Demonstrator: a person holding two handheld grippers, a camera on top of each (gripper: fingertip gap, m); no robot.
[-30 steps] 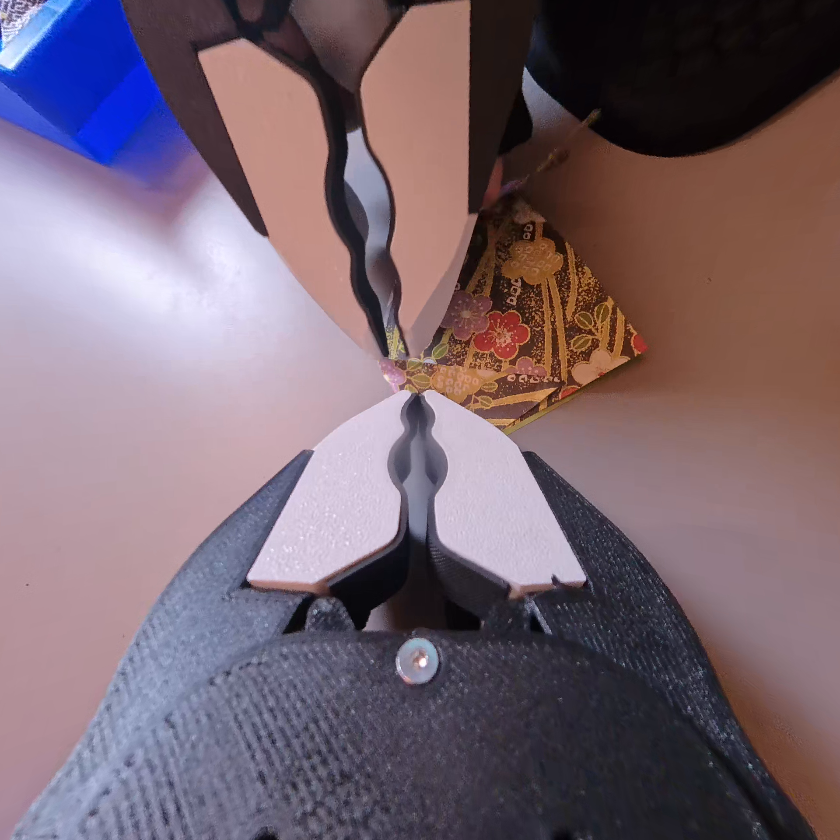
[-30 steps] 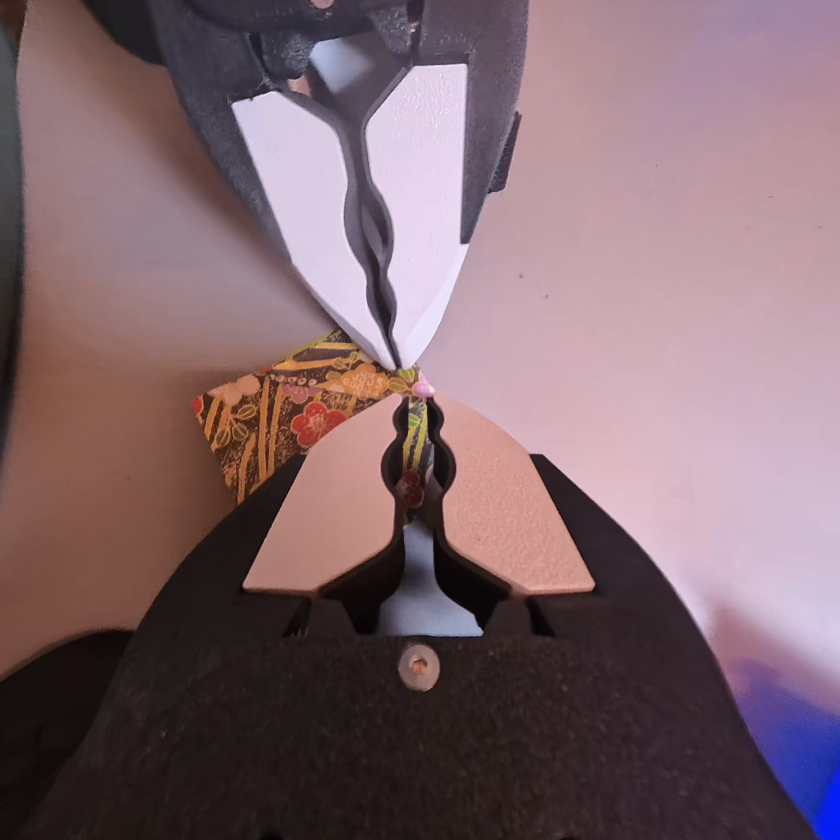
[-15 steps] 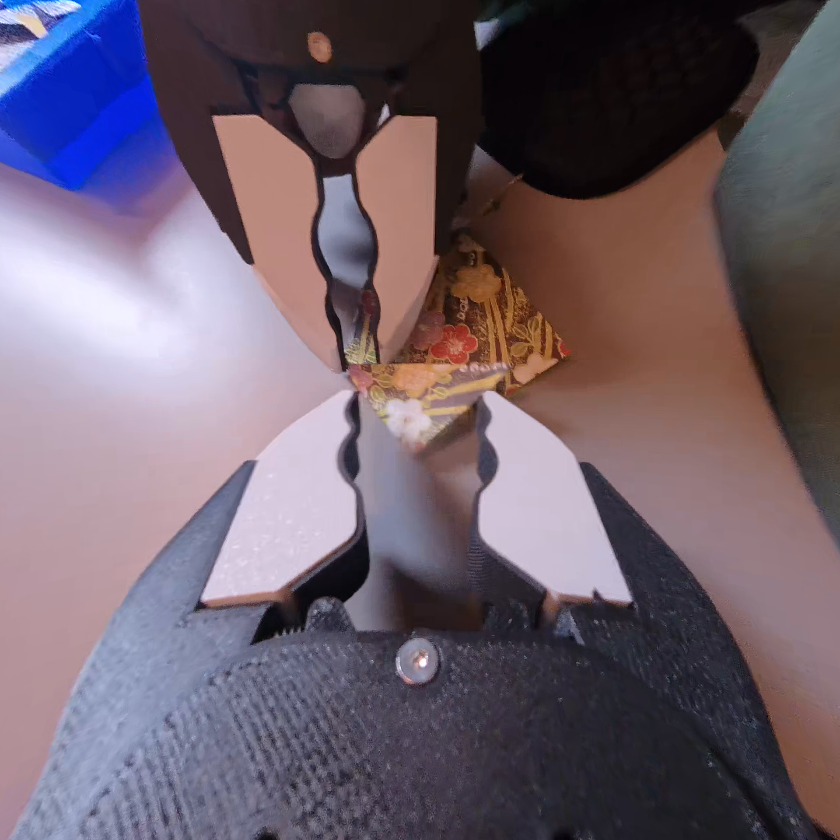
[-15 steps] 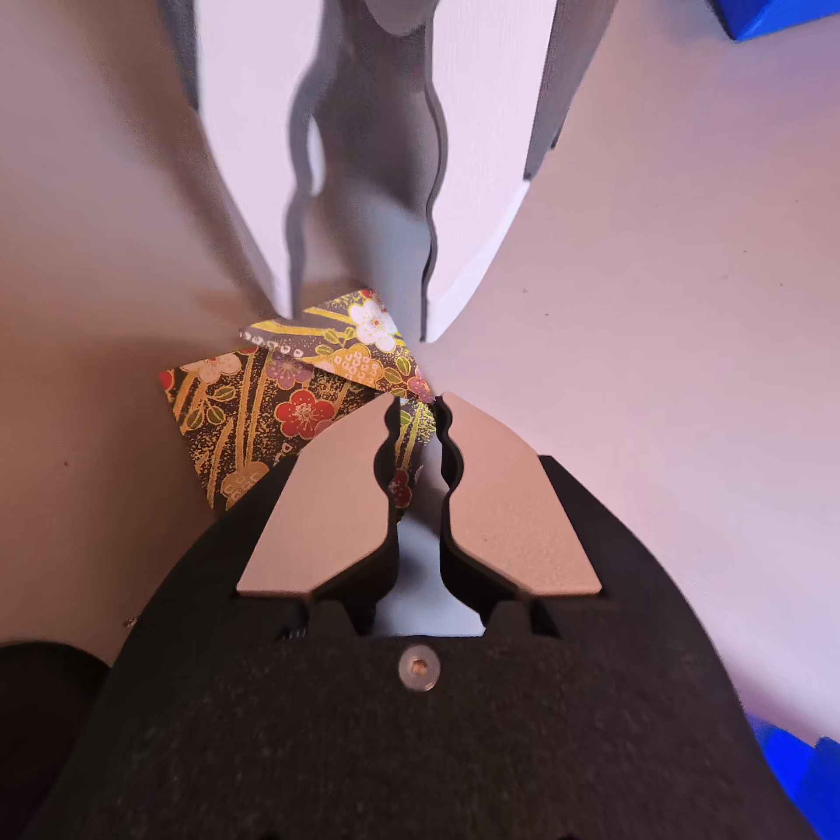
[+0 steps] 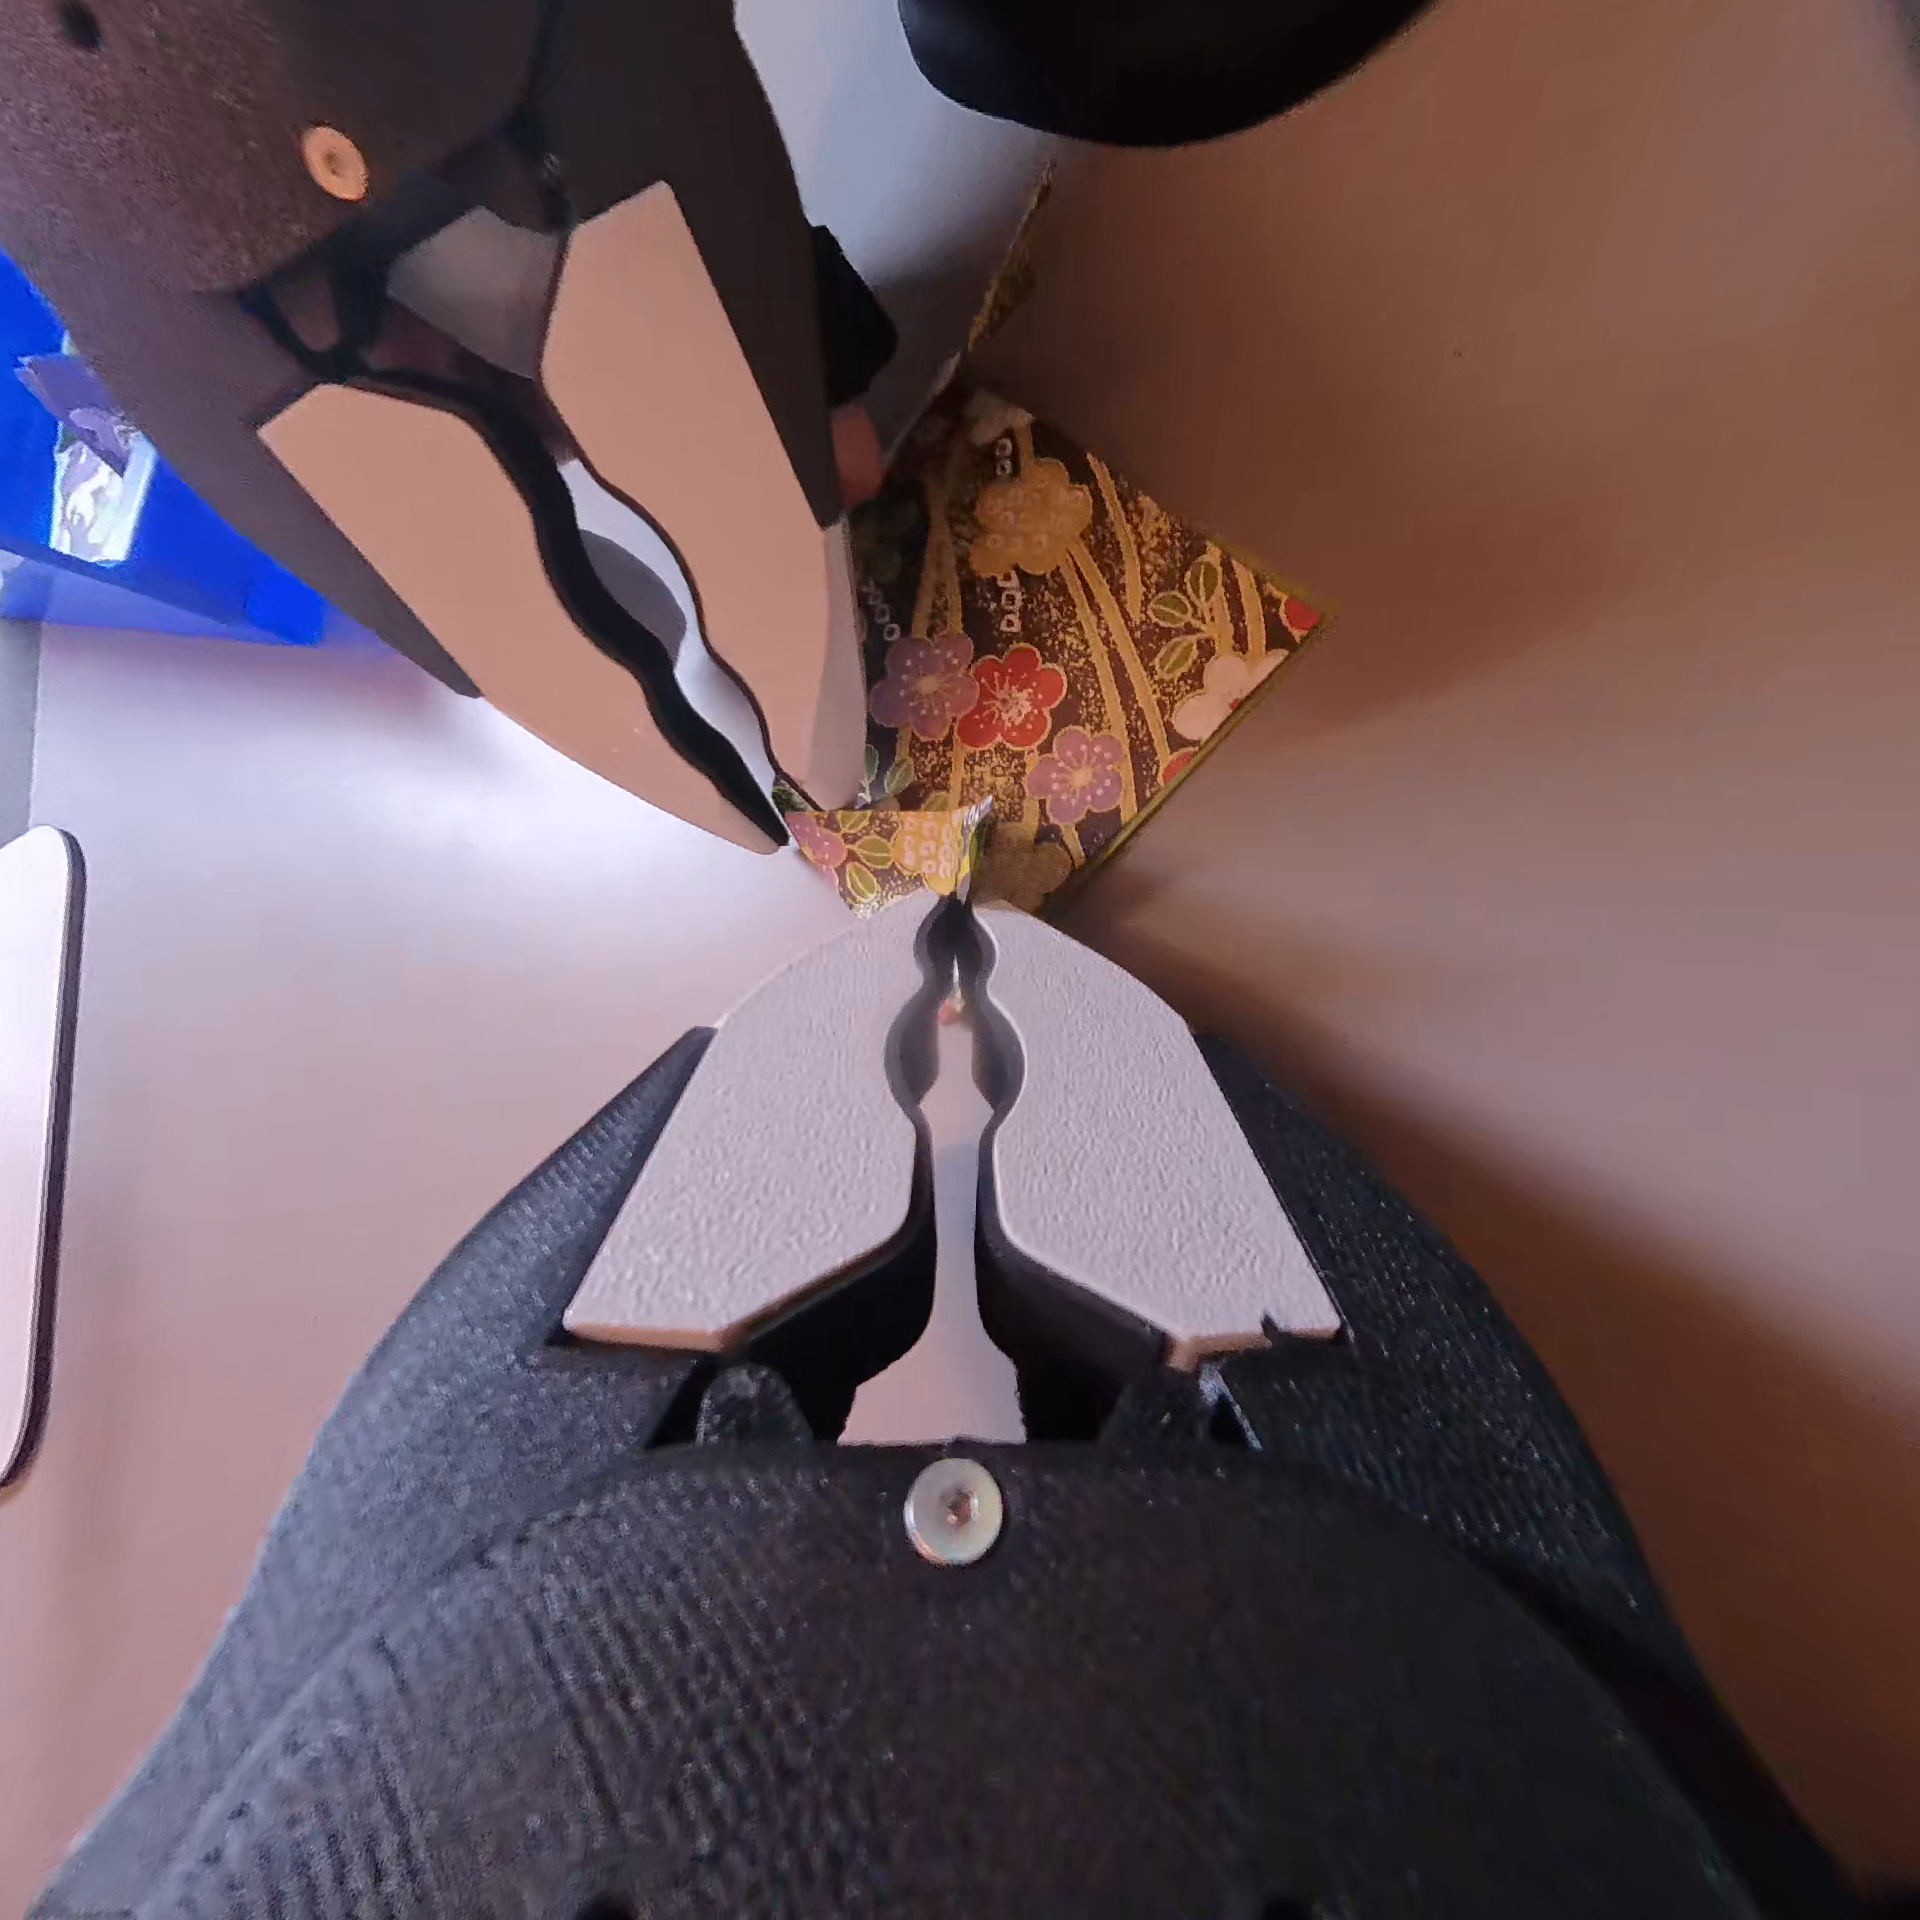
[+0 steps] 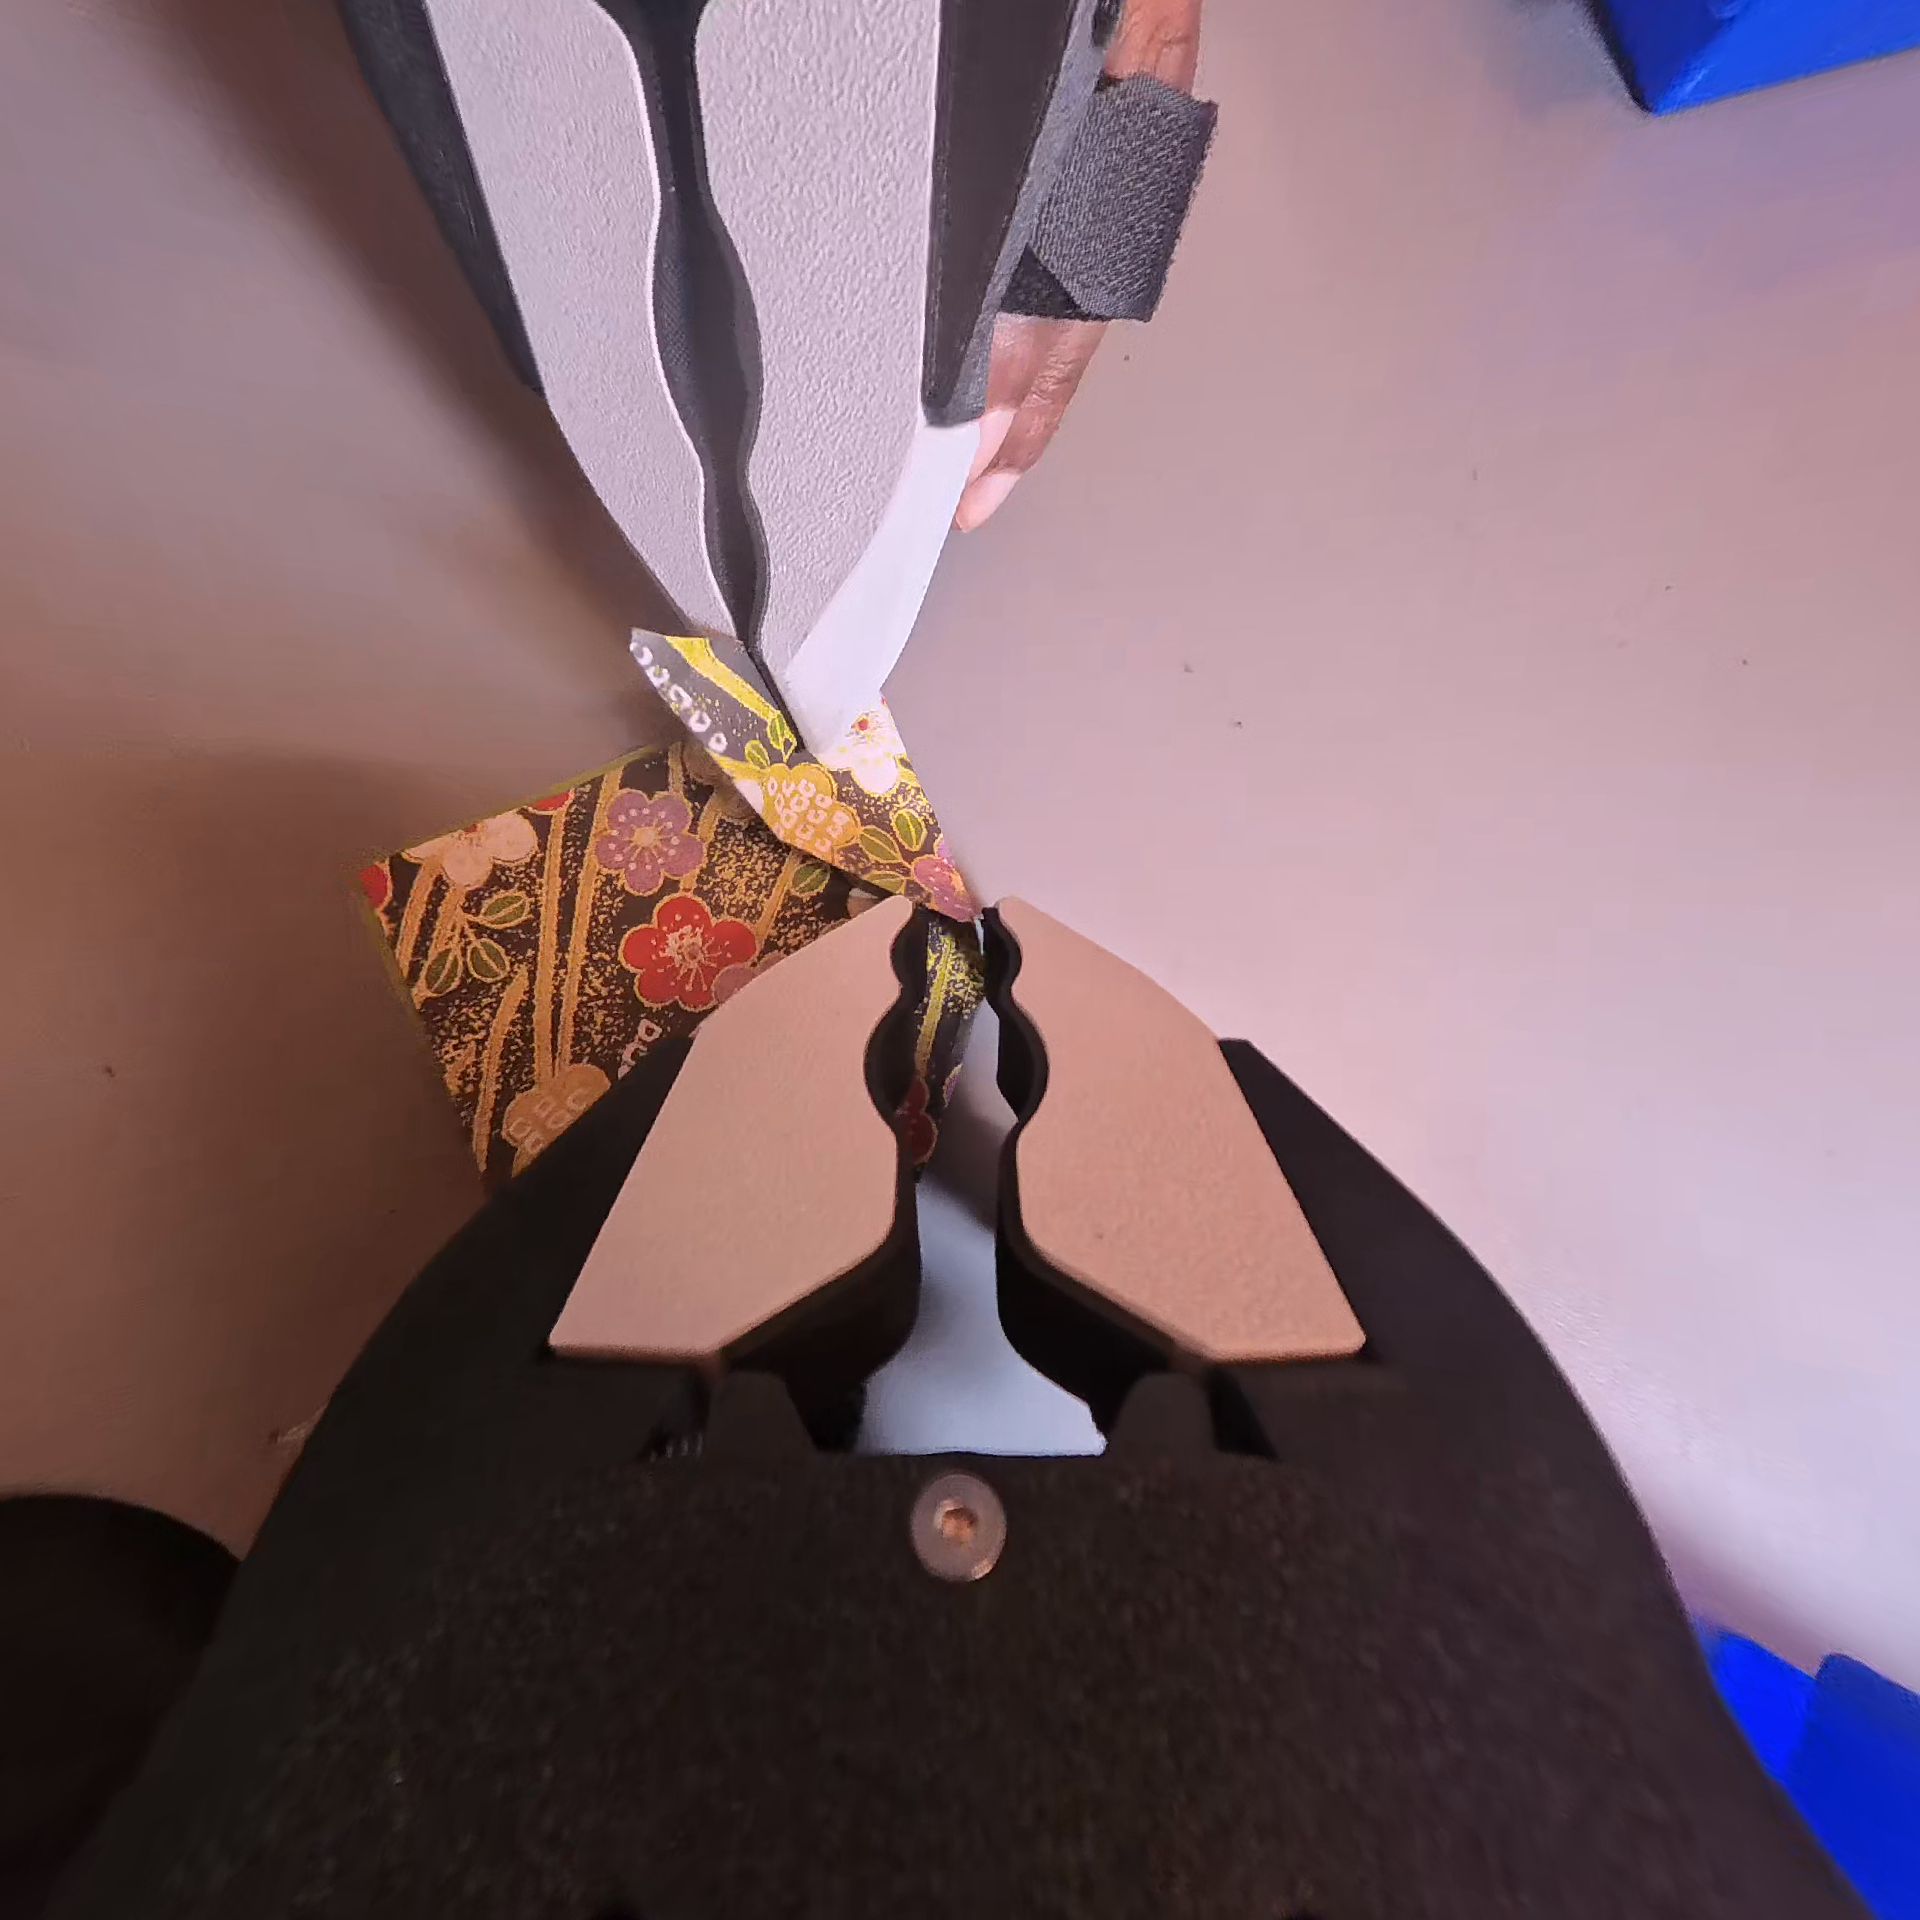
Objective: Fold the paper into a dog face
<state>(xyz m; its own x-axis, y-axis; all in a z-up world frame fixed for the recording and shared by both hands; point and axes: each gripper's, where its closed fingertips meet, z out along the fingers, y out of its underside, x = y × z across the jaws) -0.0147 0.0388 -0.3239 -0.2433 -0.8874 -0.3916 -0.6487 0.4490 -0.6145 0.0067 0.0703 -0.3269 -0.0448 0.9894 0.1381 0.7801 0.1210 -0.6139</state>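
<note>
The floral patterned paper (image 5: 1039, 665) lies folded on the pale table (image 5: 1558, 935). It also shows in the right wrist view (image 6: 582, 935). My left gripper (image 5: 958, 909) is shut on the edge of a small folded flap (image 5: 894, 847) at the paper's near corner. The right wrist view shows its fingertips (image 6: 753, 644) pinching that raised flap (image 6: 821, 800). My right gripper (image 6: 982, 914) stands slightly open over the paper's corner. The paper's edge shows in its gap, with a sliver of table beside the right pad. In the left wrist view its tips (image 5: 800, 821) rest at that corner.
A blue bin (image 5: 156, 561) stands at the far left, and blue parts also show in the right wrist view (image 6: 1766, 52). A white flat object (image 5: 31, 1143) lies at the left edge. A person's finger (image 6: 1023, 416) lies along the left gripper. A dark shape (image 5: 1143, 62) sits behind the paper. It is some 30 cm from my right tips to the white flat object (image 5: 31, 1143).
My left gripper opened wide, then shut again on the corner flap, which now stands raised. My right gripper's jaws widened a little, then narrowed, staying at the paper's corner.
</note>
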